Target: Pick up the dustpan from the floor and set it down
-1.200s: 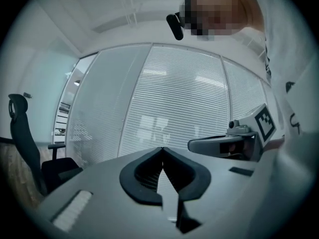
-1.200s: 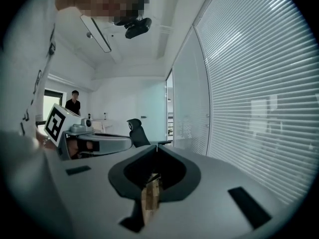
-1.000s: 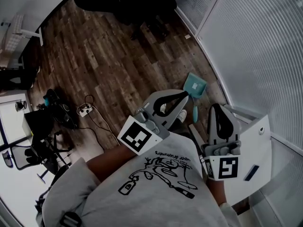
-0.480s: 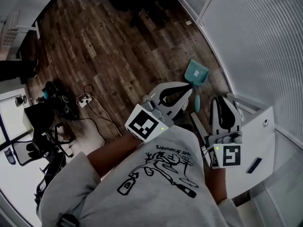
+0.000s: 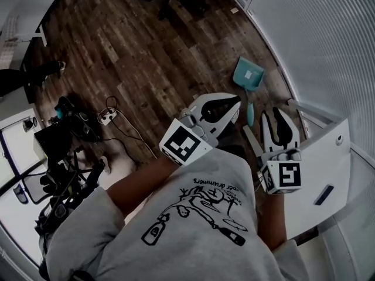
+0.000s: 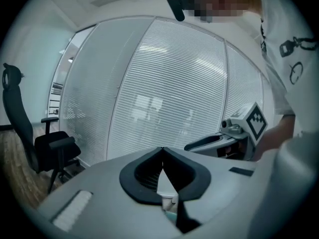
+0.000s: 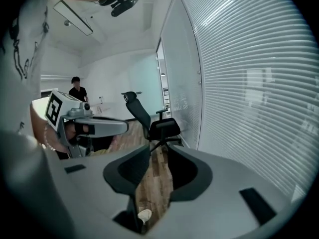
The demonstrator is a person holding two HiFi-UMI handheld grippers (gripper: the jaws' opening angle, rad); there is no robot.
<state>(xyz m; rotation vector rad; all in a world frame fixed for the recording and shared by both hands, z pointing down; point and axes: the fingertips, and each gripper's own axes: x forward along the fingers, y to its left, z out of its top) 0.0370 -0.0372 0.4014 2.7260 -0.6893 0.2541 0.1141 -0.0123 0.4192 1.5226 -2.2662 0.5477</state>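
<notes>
Both have sunk floorward: our right hand-held gripper [image 5: 276,113] has just spread its empty jaws, our left hand-held gripper [image 5: 233,102] is pressed together, and the dustpan [image 5: 248,75], flat on the floor [image 5: 146,57] just ahead of them, could skid away if a jaw nudges its handle [image 5: 250,111].

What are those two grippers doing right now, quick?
Left gripper: closed, empty.
Right gripper: open, its jaws have just been opening, nothing between them.

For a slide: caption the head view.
Left gripper shut, right gripper just opened, empty; teal dustpan on wood floor.
</notes>
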